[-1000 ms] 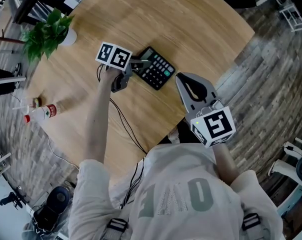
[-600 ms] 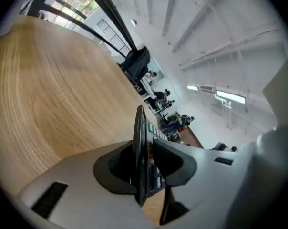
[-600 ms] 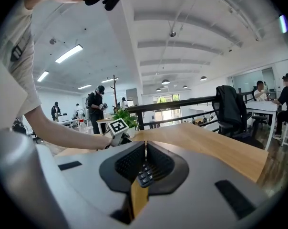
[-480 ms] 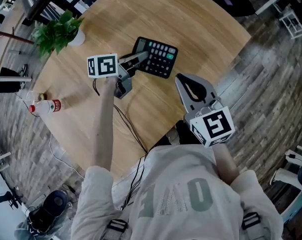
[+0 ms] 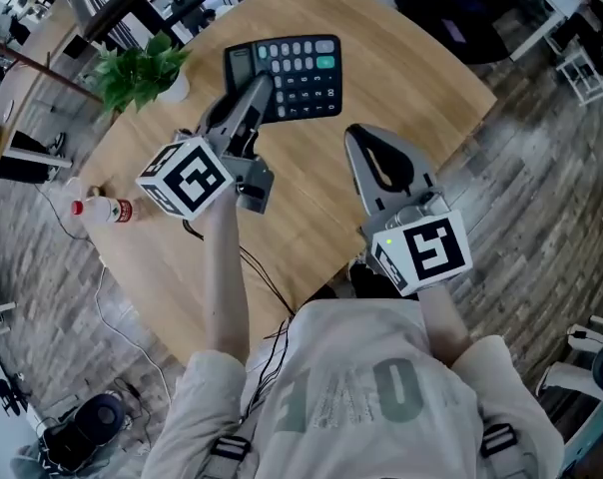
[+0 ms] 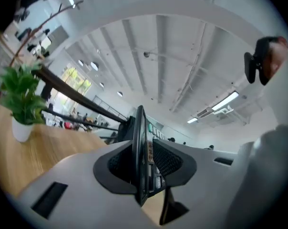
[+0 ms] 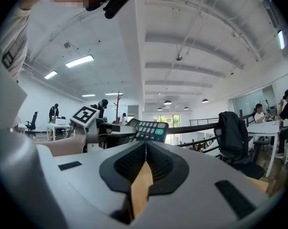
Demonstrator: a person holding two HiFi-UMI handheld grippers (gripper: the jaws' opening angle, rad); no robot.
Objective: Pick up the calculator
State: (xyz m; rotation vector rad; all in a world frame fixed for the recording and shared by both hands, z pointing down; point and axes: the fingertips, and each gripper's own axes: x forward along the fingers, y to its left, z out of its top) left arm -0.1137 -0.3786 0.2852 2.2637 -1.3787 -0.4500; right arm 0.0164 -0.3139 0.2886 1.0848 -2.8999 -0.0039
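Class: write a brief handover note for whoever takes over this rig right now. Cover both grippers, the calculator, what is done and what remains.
Left gripper: shut on the calculator, gripped by one edge and held above the table.
Right gripper: shut, empty, over the table's near edge.
Done: calculator picked up.
Left: nothing more, apparently; just hold the grip.

Bright, even ceiling light — fisheye bending at edges, soft shadows.
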